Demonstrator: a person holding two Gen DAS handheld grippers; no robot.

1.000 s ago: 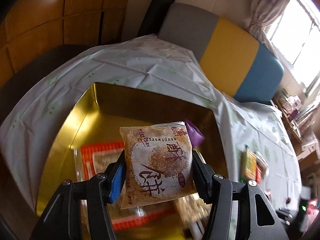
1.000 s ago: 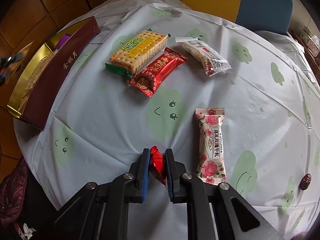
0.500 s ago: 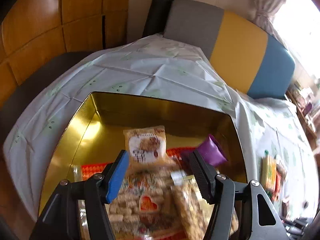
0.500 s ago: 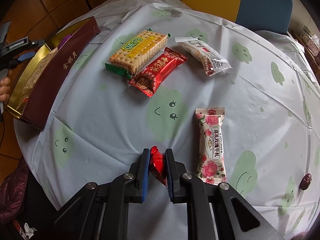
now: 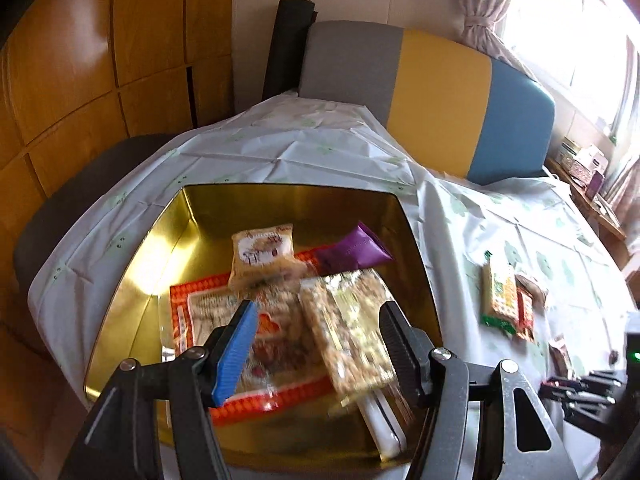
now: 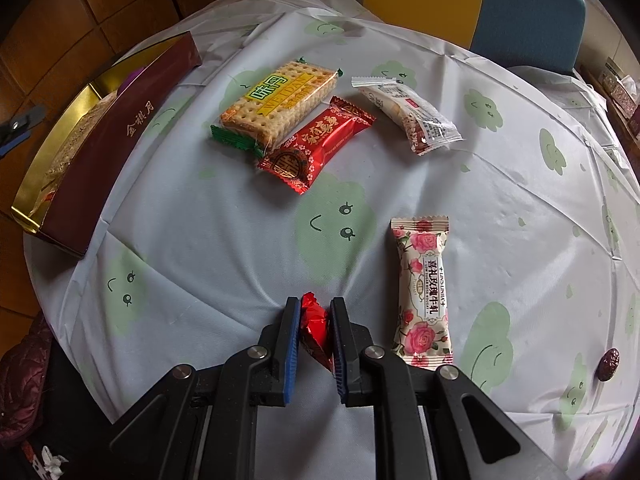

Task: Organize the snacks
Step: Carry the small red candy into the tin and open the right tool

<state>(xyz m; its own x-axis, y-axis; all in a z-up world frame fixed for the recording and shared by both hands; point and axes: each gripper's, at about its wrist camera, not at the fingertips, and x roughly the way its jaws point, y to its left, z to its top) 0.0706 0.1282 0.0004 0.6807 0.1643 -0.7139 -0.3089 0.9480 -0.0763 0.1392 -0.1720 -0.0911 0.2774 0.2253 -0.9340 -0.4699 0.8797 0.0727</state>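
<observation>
The left gripper has let go of the speckled cake packet; it now lies in the gold tin toward twelve o'clock, and the fingers stand wide and empty above the pile; one more snack is filed. The right gripper stays pinched narrow on a crinkly red foil candy over the counter; at two o'clock lies the glossy rose-print nougat bar; farther off at twelve, a flat cracker pack and red sachet wait.
</observation>
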